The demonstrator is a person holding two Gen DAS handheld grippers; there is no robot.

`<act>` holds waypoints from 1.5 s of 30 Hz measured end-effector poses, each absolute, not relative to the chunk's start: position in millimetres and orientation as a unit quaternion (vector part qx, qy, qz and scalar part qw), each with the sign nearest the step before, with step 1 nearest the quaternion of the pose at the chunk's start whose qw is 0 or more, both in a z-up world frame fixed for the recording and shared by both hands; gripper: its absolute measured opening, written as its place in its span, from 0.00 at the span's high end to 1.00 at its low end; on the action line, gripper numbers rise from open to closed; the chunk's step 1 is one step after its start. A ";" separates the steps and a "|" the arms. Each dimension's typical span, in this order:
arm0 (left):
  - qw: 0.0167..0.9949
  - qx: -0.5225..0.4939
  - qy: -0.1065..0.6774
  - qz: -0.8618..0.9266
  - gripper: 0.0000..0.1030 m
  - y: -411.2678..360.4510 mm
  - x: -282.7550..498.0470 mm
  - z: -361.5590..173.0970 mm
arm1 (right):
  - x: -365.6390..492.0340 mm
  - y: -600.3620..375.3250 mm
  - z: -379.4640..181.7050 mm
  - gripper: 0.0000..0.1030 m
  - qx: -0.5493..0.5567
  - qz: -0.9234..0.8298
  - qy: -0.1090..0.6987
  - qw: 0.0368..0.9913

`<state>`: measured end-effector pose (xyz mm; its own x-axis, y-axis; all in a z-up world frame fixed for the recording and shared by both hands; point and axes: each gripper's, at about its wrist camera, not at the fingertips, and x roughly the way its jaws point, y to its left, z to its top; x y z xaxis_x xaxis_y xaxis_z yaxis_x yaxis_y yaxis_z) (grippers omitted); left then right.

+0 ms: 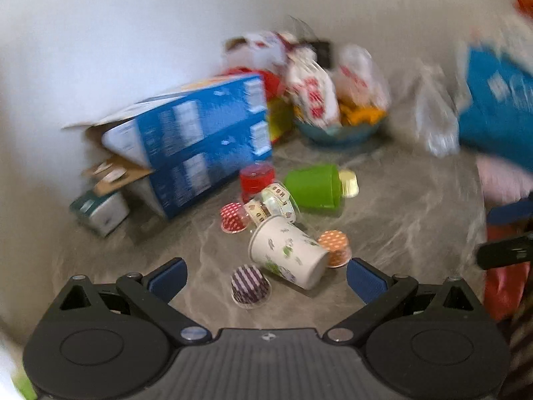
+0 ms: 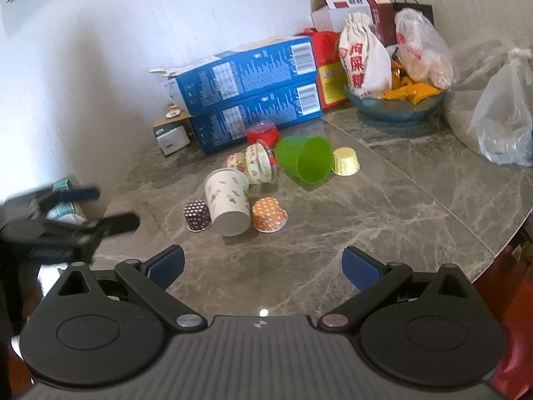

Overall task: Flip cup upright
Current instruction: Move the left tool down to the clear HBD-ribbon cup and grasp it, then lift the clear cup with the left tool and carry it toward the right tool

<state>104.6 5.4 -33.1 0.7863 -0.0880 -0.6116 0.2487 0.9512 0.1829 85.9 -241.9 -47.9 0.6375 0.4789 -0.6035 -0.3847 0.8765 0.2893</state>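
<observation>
A white paper cup [image 2: 228,201] with green prints lies on its side on the marble table, its base toward me; it also shows in the left wrist view [image 1: 286,253]. A green plastic cup [image 2: 304,158] lies on its side behind it, also in the left wrist view [image 1: 313,185]. My left gripper [image 1: 265,276] is open just short of the paper cup, which lies between and beyond its blue pads. It shows blurred at the left of the right wrist view [image 2: 96,210]. My right gripper [image 2: 263,266] is open and empty, well short of the cups.
Small cupcake liners lie around the cups: purple [image 2: 197,215], orange [image 2: 269,215], yellow [image 2: 346,161]. A ribbon jar [image 2: 260,163] and a red jar [image 2: 262,133] lie behind. Blue boxes [image 2: 246,96], a snack bowl [image 2: 393,105] and plastic bags [image 2: 499,123] stand at the back. The table edge [image 2: 499,243] curves at right.
</observation>
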 end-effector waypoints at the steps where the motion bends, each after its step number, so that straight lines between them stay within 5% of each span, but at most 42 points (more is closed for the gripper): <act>1: 0.928 0.137 0.329 -0.111 0.01 6.9 119.8 -32.2 | 88.1 -242.9 -50.1 0.01 0.070 0.239 0.355 0.901; 8: 0.888 0.181 0.376 -0.192 0.07 3.7 229.4 -30.1 | 108.9 -251.2 -63.8 0.01 0.079 0.233 0.369 0.897; 19: 0.759 0.345 0.430 -0.346 0.32 -32.6 315.6 -75.1 | 152.2 -273.4 -81.5 0.01 0.101 0.219 0.383 0.892; 33: 0.707 0.401 0.470 -0.345 0.34 -49.6 350.6 -108.2 | 180.8 -280.5 -112.3 0.01 0.125 0.227 0.413 0.873; 45: 0.732 0.399 0.462 -0.302 0.38 -50.8 338.7 -69.5 | 158.9 -297.5 -98.1 0.01 0.149 0.226 0.395 0.878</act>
<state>338.7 -50.8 -69.5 0.3911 -0.0731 -0.9174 0.8104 0.4999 0.3056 158.9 -297.5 -98.1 0.5859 0.5147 -0.6260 -0.2802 0.8534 0.4395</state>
